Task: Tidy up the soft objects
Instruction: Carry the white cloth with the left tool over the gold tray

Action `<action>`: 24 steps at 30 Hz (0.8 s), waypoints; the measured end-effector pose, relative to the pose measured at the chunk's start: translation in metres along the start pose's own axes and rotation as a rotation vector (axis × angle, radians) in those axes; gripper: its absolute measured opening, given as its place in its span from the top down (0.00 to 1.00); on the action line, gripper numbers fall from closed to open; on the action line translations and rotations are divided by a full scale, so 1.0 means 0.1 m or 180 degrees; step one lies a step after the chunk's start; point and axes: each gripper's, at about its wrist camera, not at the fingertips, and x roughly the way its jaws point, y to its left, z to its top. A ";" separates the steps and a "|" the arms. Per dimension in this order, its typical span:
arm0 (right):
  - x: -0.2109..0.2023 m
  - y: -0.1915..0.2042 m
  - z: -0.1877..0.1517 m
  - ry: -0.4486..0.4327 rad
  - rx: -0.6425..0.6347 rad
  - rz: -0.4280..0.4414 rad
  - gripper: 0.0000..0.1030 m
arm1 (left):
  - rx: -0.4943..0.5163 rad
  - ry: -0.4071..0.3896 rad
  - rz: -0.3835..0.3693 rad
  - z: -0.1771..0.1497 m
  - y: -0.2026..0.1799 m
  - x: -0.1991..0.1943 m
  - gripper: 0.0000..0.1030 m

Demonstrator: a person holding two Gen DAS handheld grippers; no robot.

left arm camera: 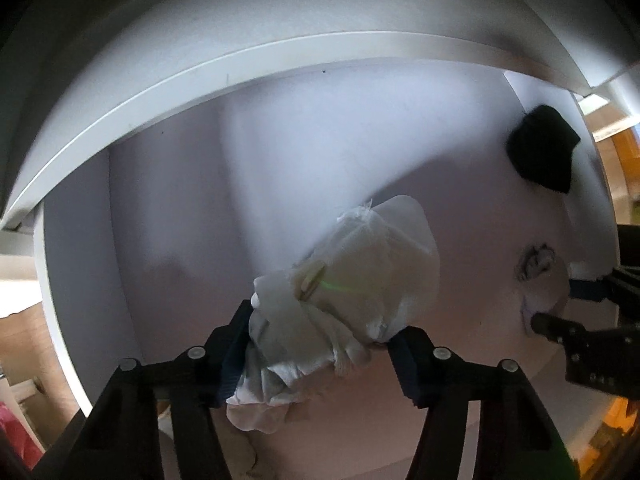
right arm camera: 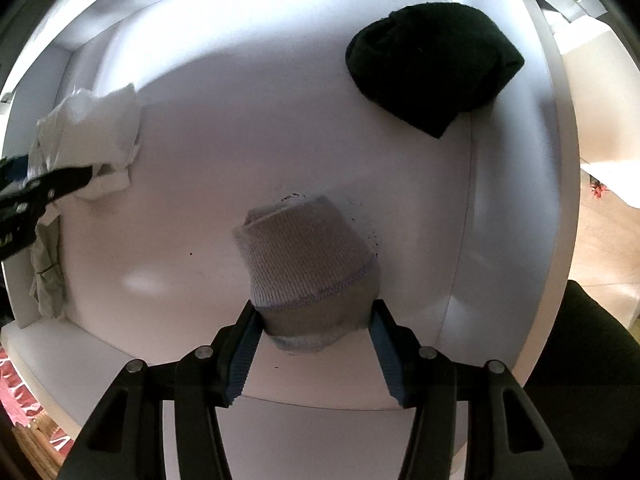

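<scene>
In the middle of the left wrist view, our left gripper [left arm camera: 320, 344] squeezes the white cloth bundle [left arm camera: 352, 280]. Both dark pads press into its crumpled sides, so the claw is clamped on it. The bundle sits on the white shelf floor [left arm camera: 180, 200].

In the lower middle of the right wrist view, our right gripper [right arm camera: 316, 340] is clamped on the grey rolled sock [right arm camera: 304, 264]. Its blue pads [right arm camera: 244, 352] pinch the sock's lower end. The sock also rests on the white floor.

At the upper right of that view lies a black sock roll [right arm camera: 432, 64], close to the side wall and well apart from the grey one.

We think we are at the picking-up step, with one soft thing in each claw. Next we need to keep both squeezes firm, lift gently, and carry each thing to its own spot without dropping it.
</scene>
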 end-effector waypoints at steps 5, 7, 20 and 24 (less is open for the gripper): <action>-0.05 -0.20 0.32 0.0032 0.0057 0.0038 0.46 | -0.0029 -0.0057 -0.0044 -0.04 -0.03 -0.18 0.40; -0.04 -0.22 0.32 0.0037 0.0084 0.0039 0.46 | -0.0002 -0.0099 -0.0073 -0.08 -0.05 -0.31 0.40; -0.14 0.03 0.33 0.0083 0.0118 0.0014 0.46 | 0.0414 -0.0292 -0.0212 -0.60 -0.43 -0.86 0.40; -0.14 0.04 0.35 0.0093 0.0128 0.0014 0.46 | 0.0532 -0.0375 -0.0291 -0.74 -0.55 -0.99 0.40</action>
